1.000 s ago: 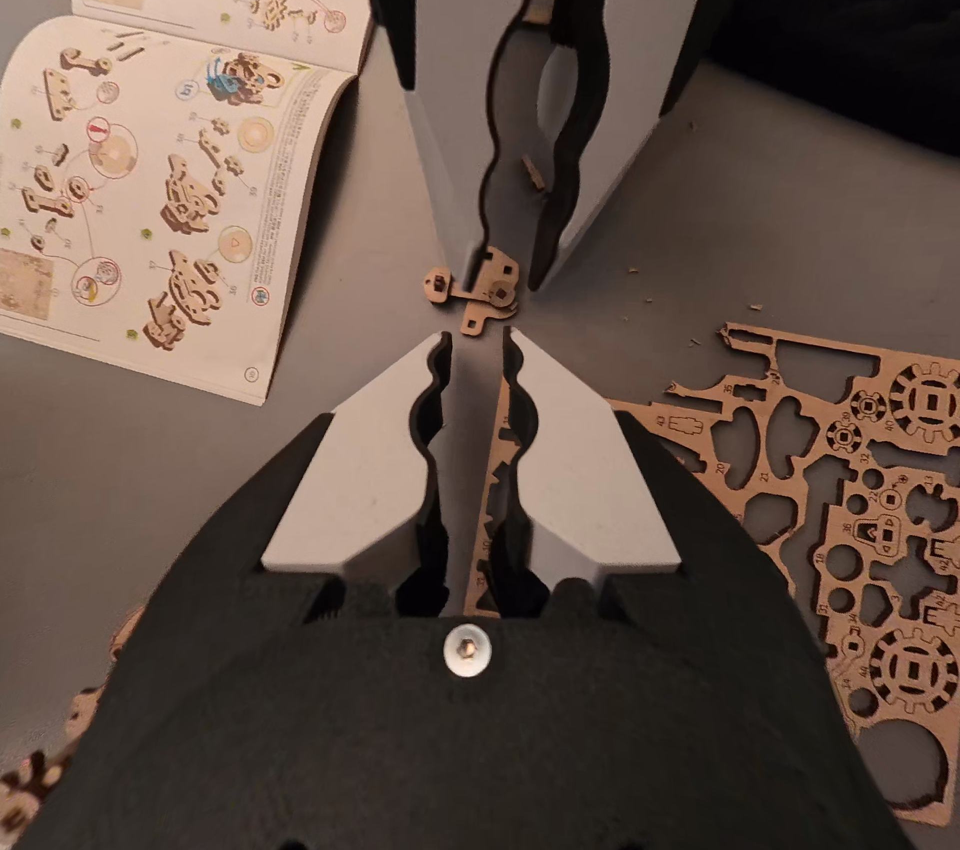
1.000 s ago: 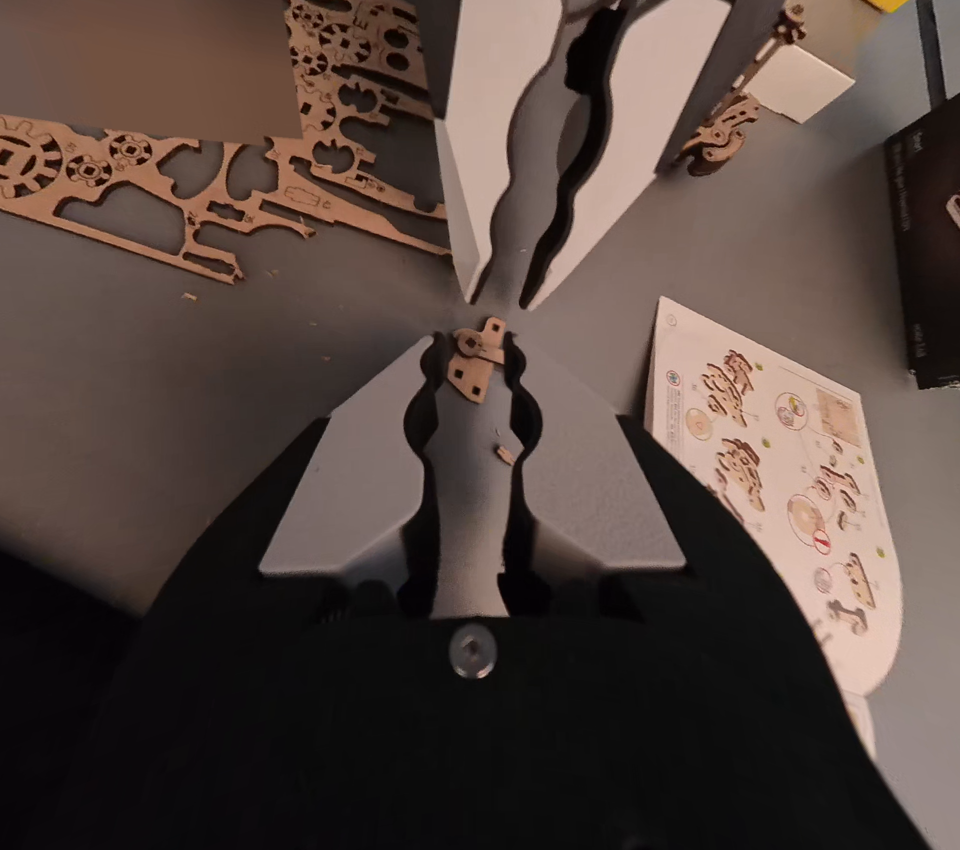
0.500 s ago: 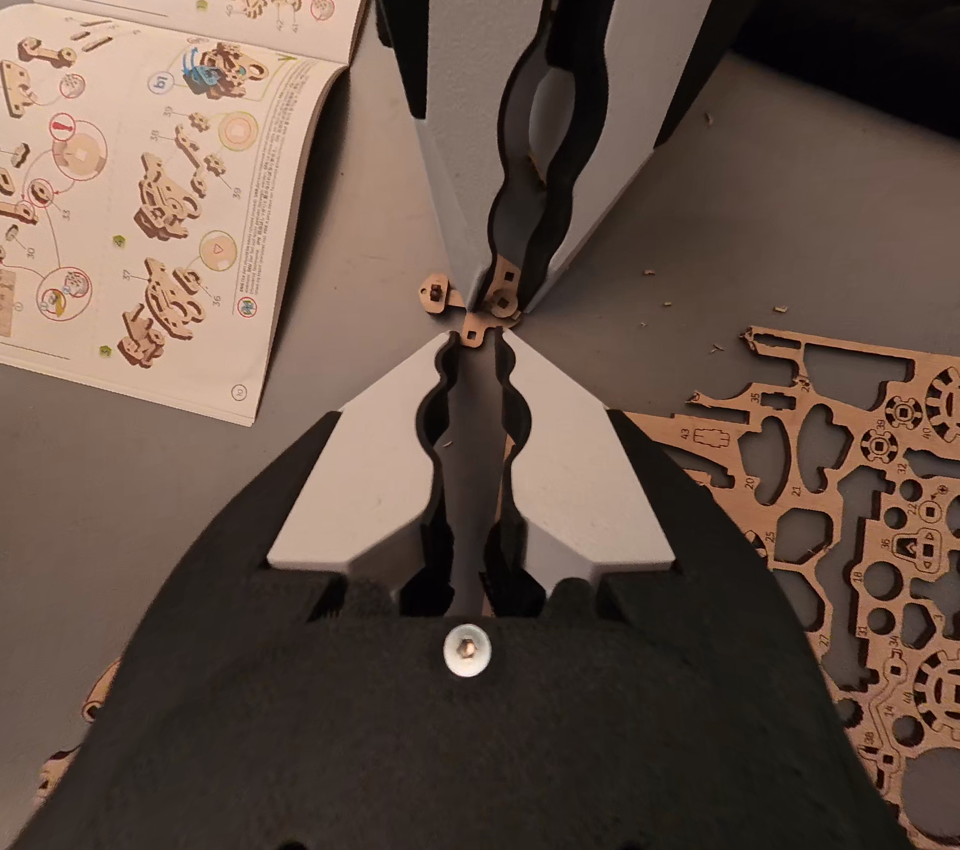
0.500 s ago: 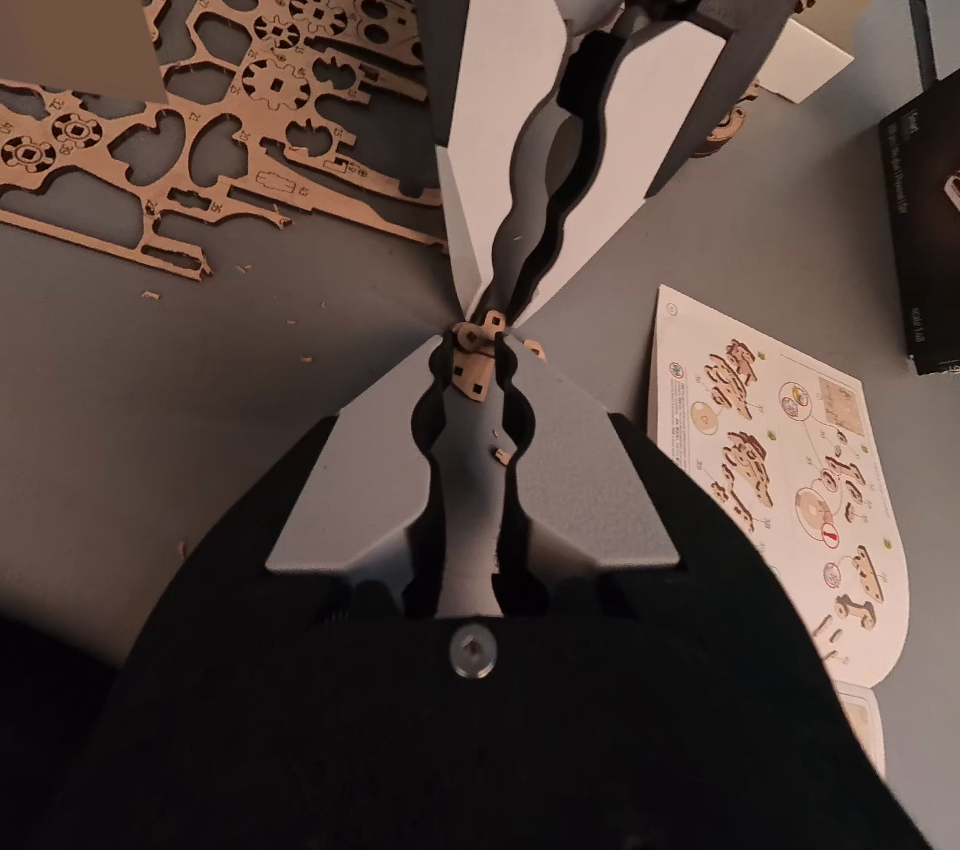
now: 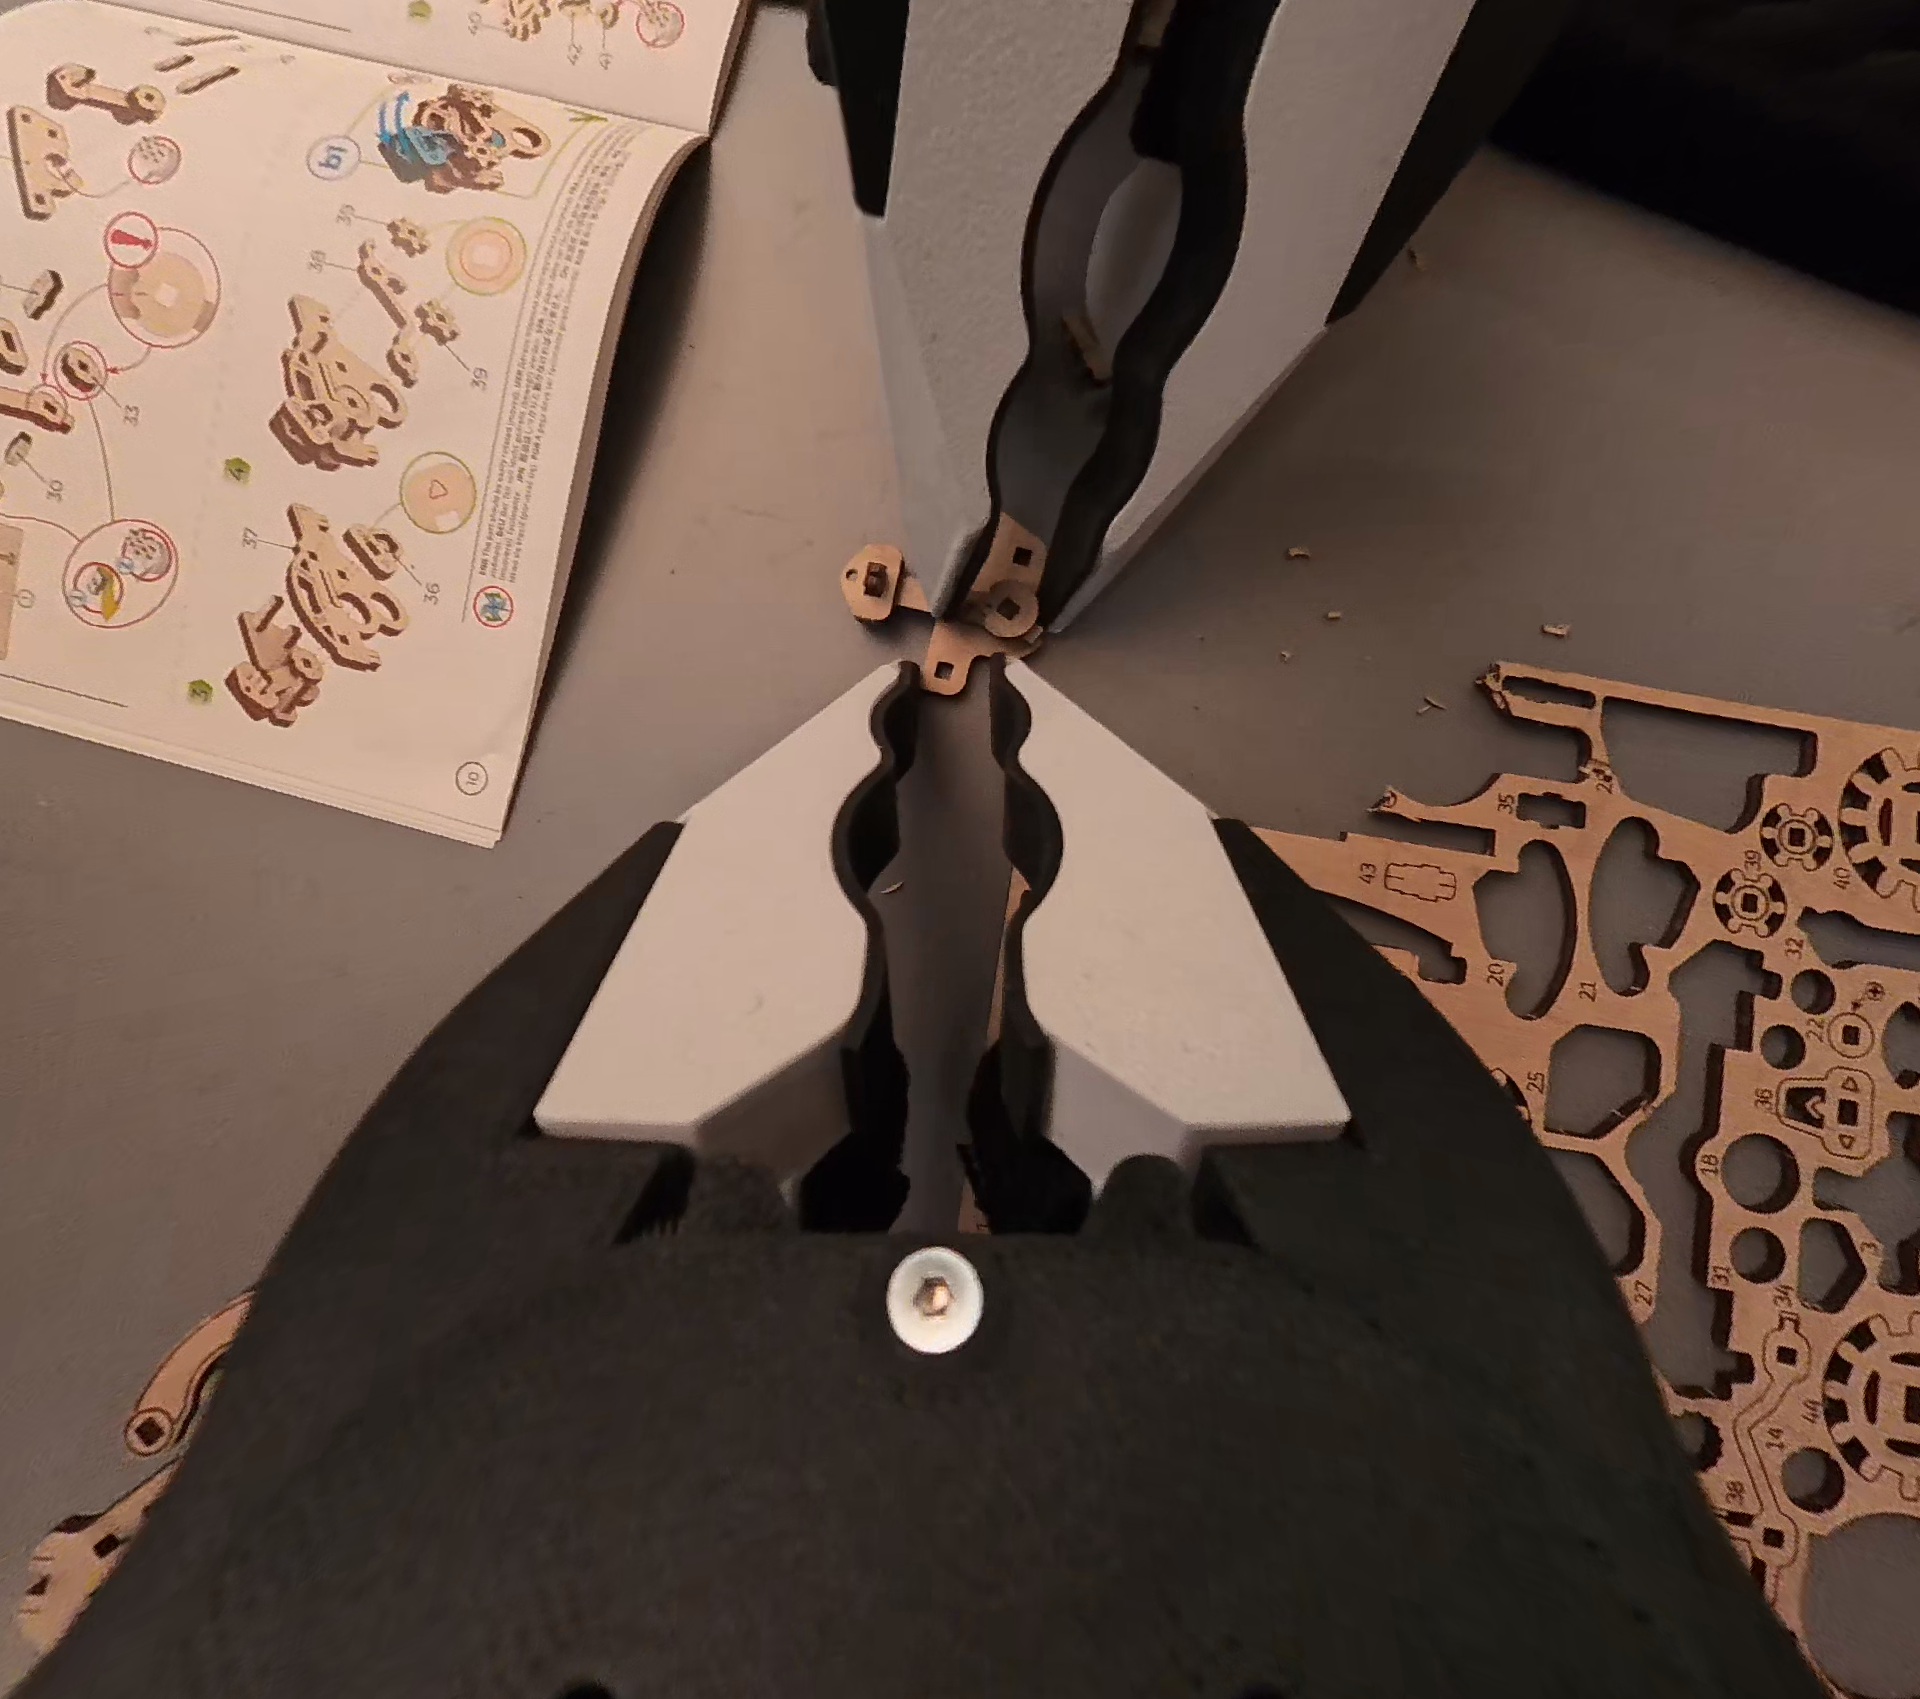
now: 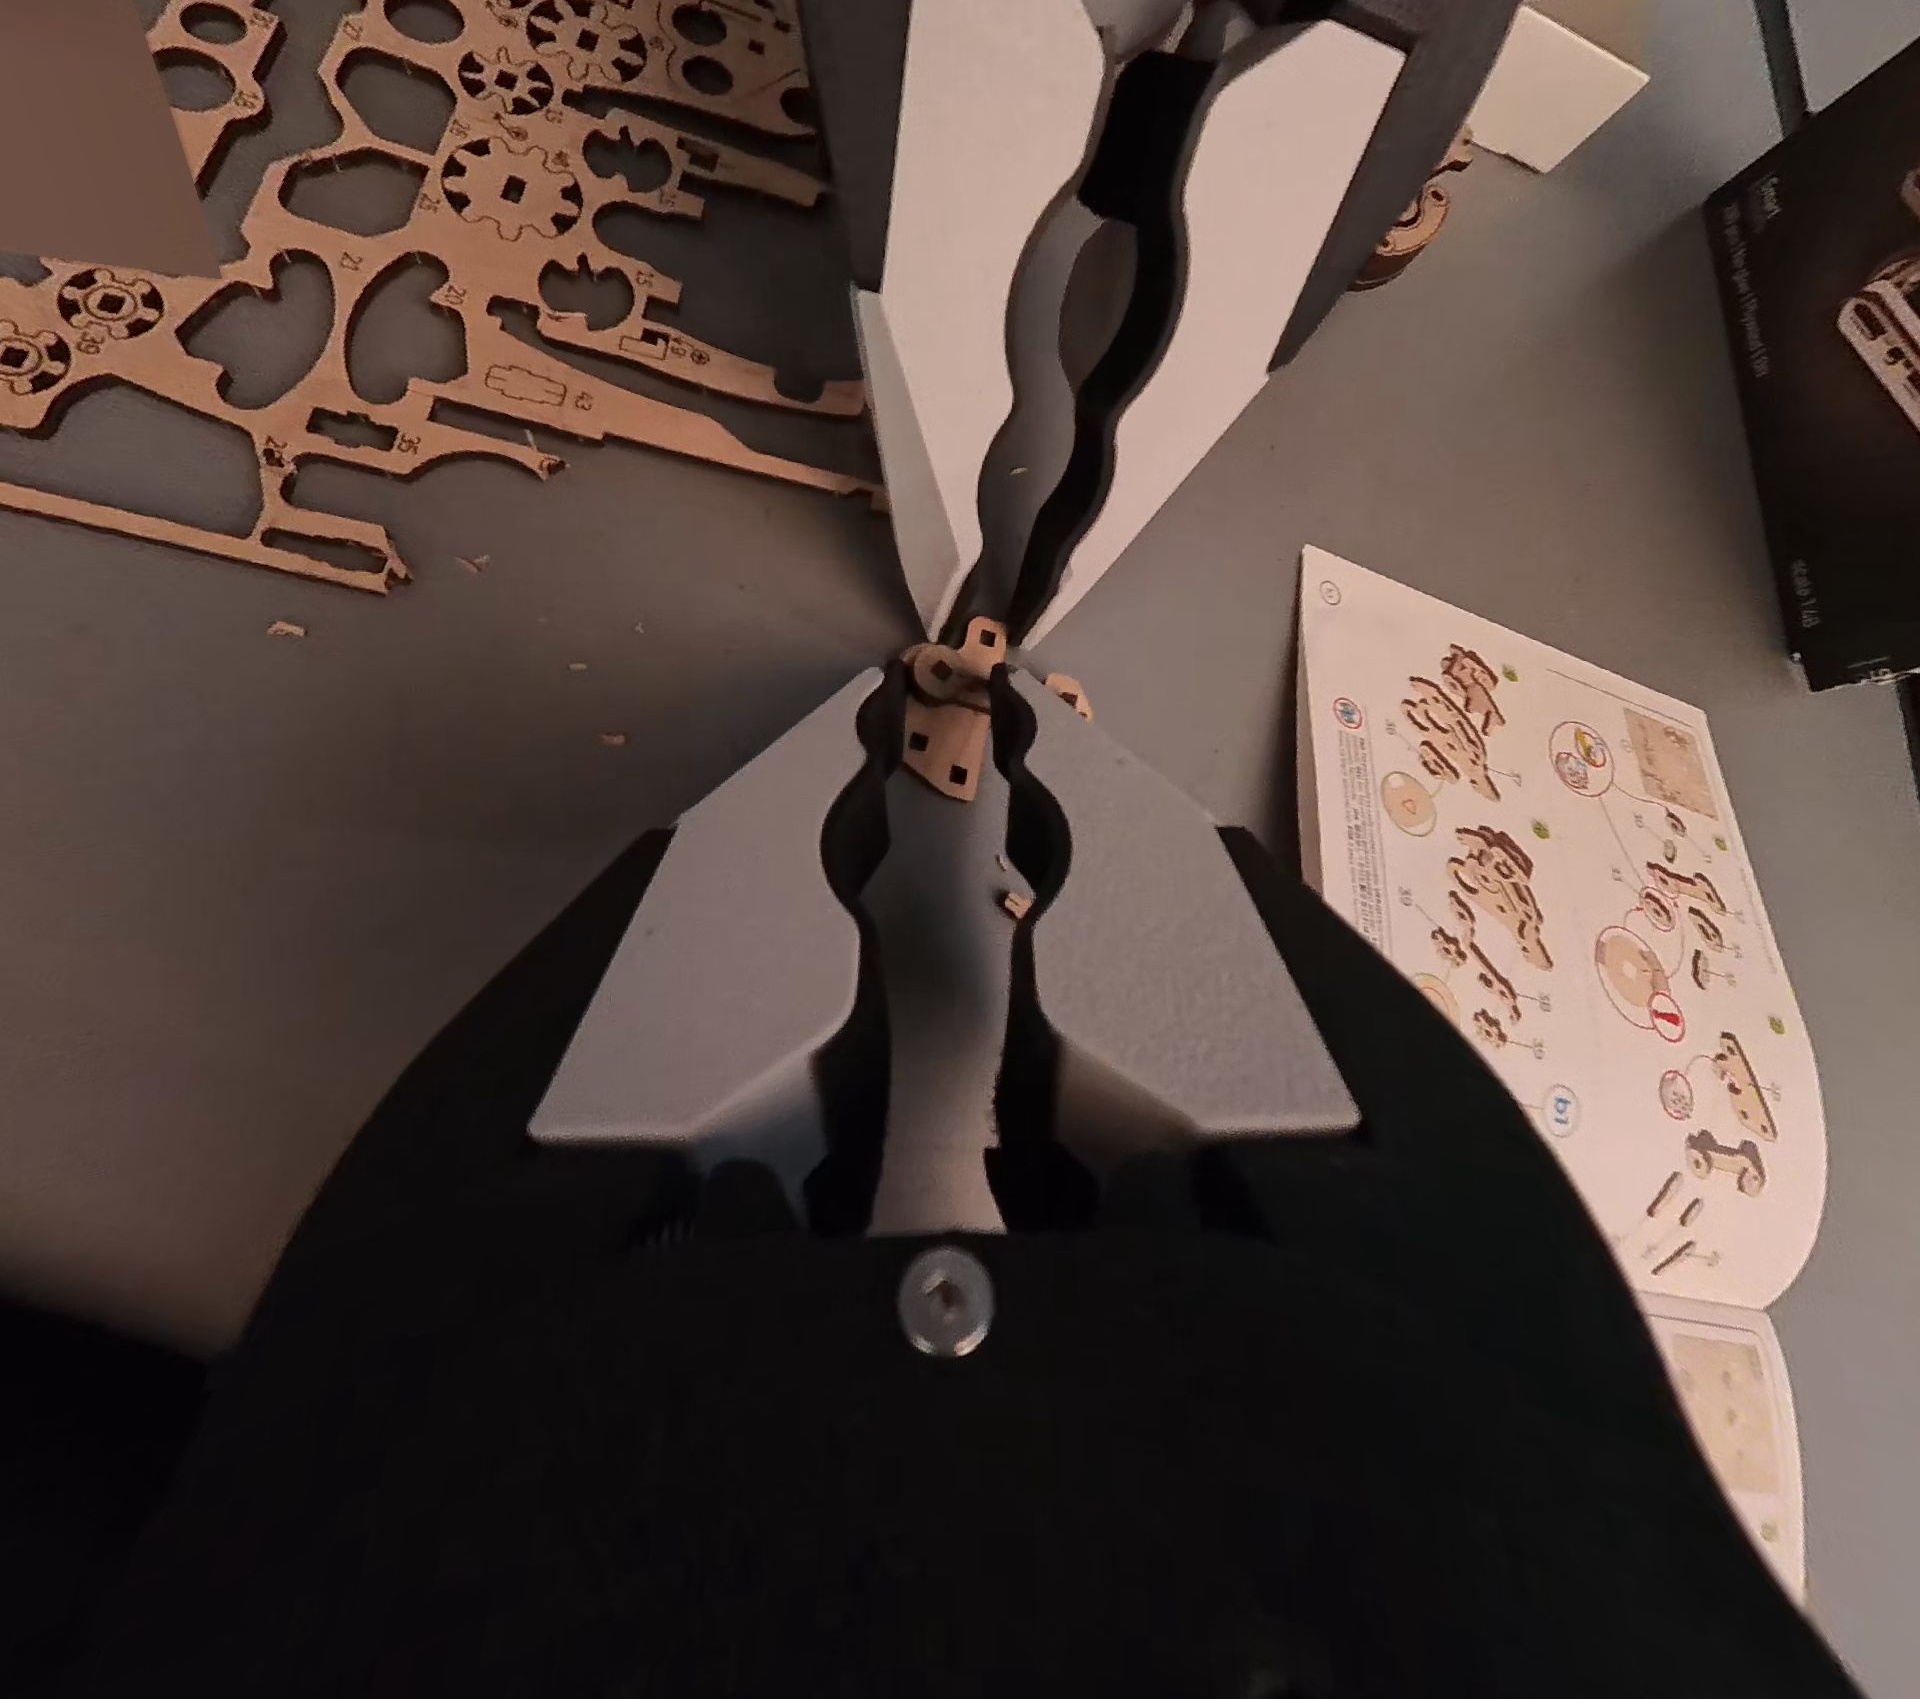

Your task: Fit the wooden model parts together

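Mid-join: right gripper (image 6: pixel 940 683) is clamped on the small wooden part (image 6: pixel 951 740), held just above the grey table (image 5: pixel 1558 454). Left gripper (image 5: pixel 951 673) is closing on its far tab; I can't tell if it grips. Next, I think: seat the tab squarely, gently.

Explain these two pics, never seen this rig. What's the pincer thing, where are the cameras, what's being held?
No robot arm here: a person holds a two-finger gripper in each hand, with a camera on each looking along its fingers. In the left wrist view, the left gripper fills the bottom and the other one comes in from the top; the right wrist view is the reverse. The right gripper is shut on a small wooden part. The left gripper's tips pinch a tab of the same little assembly. On the grey table lie an open instruction booklet, a cut-out wooden sheet and wood crumbs.
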The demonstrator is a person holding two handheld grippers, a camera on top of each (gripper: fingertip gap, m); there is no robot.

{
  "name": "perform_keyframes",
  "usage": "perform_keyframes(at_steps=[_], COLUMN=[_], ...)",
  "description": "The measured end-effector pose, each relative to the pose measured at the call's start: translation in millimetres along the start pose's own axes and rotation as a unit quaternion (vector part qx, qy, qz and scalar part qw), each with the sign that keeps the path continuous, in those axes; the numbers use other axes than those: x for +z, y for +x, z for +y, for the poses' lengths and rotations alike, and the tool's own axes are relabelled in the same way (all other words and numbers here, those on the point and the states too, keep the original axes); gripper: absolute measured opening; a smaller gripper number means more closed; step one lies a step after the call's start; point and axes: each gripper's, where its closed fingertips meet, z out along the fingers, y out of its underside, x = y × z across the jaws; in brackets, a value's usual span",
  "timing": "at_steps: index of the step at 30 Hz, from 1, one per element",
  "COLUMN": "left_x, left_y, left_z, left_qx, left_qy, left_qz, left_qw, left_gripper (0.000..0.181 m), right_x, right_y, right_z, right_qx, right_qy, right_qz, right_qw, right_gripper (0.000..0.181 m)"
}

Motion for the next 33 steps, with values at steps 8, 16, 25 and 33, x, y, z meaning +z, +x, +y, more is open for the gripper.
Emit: perform_keyframes(at_steps=[8,16,25,33], left_x=[-1.8,-8.5,-0.3,0.3], left_y=[1.0,-1.5,-6.9,-6.6], left_z=[1.3,5.6,-0.6,-0.8], left_qx=[-0.013,-0.013,0.0,0.003], left_qy=[0.009,0.019,0.018,0.026], left_qz=[0.006,-0.016,-0.009,0.003], left_qw=[1.0,1.0,1.0,1.0], left_gripper=[0.013,0.014,0.014,0.011], right_x=[-14.6,-23.3,-10.3,-6.7], right_y=[7.7,9.9,24.2,22.7], right_z=[-5.6,7.3,7.1,11.3], right_qx=[0.018,0.061,0.052,0.056], right_qy=[0.034,0.037,0.011,0.016], right_qz=[0.011,0.026,-0.022,-0.035], right_qw=[0.999,0.997,0.998,0.998], right_gripper=[0.02,0.022,0.029,0.024])
